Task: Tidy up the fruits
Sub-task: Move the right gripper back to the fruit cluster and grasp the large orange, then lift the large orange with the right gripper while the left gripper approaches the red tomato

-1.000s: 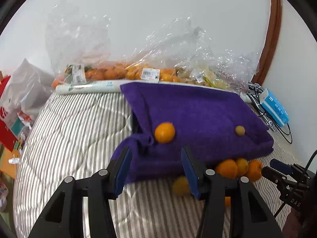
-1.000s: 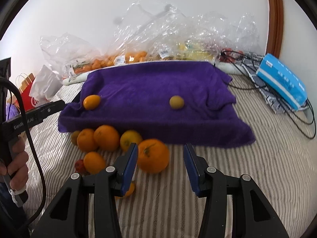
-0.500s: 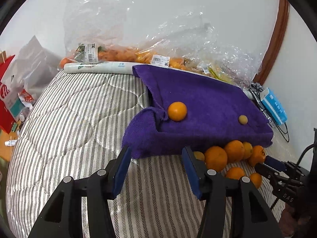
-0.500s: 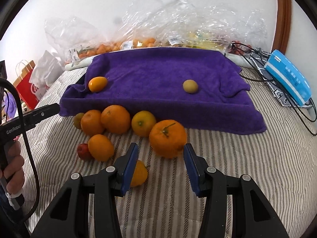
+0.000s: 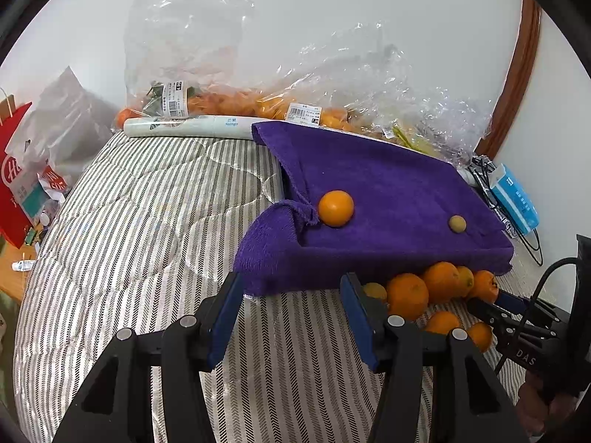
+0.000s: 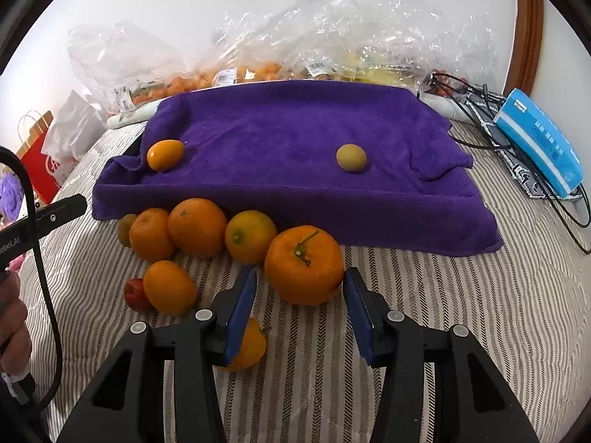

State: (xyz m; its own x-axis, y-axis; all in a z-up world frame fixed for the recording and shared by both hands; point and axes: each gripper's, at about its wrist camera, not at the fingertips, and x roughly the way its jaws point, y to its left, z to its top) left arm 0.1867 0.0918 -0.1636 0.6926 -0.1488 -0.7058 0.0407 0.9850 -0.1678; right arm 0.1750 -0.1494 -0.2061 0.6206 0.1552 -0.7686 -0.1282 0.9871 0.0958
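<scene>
On the striped quilt (image 6: 424, 313) a purple towel (image 6: 280, 136) lies spread over something raised, with a small orange fruit (image 6: 165, 154) on its left part and a small yellow-green fruit (image 6: 351, 157) toward its right. Along the towel's near edge a cluster of oranges (image 6: 197, 227) rests on the quilt. The largest, a stemmed orange (image 6: 304, 264), sits at the right end of that cluster.

The right gripper (image 6: 300, 308) has its jaws spread, nothing pinched. The stemmed orange lies just beyond the fingertips, centred on the gap (whether either pad touches it cannot be told). Another orange (image 6: 246, 347) sits lower, partly hidden behind the left finger.

The left gripper (image 5: 290, 313) is likewise spread and empty, aimed at the near left corner of the towel; the cluster lies to its right. Clear plastic bags of fruit (image 5: 236, 99) are piled against the far wall.
</scene>
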